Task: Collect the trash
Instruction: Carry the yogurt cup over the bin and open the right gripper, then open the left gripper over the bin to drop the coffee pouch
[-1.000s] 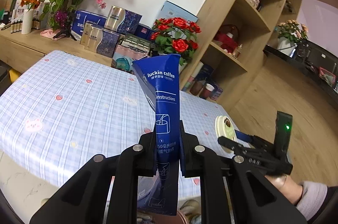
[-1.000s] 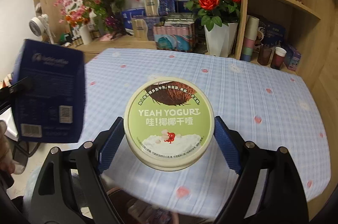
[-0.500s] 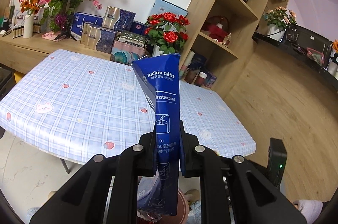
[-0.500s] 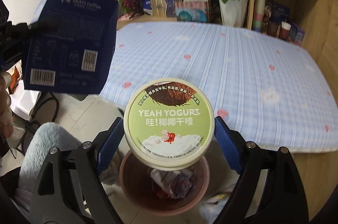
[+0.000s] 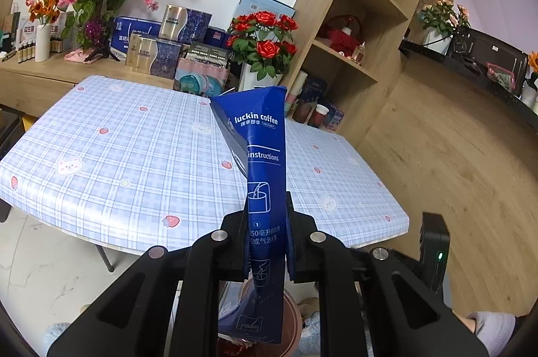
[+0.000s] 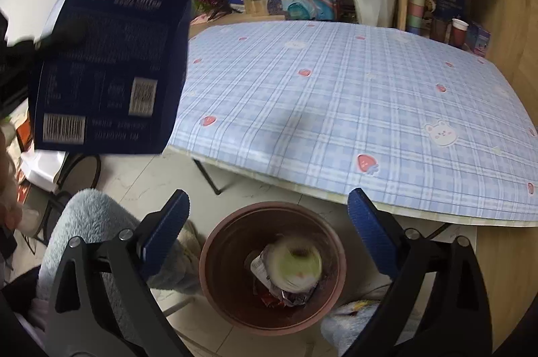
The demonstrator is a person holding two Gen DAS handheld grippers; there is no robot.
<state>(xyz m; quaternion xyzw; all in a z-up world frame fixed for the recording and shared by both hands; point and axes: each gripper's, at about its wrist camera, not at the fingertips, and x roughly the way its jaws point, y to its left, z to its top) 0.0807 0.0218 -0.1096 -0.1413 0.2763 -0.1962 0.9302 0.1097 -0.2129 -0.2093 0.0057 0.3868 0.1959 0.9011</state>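
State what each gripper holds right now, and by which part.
Left gripper pinches the flattened blue Luckin coffee box on its narrow side panel, below mid-height. Right gripper is open, holding nothing.

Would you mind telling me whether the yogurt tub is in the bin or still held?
In the bin: the blurred yogurt tub lies inside the bin, below the open right gripper.

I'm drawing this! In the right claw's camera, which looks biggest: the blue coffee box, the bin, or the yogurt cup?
1. Blue coffee box, though it's nearer the camera.
2. Bin.
3. Yogurt cup, inside the bin.
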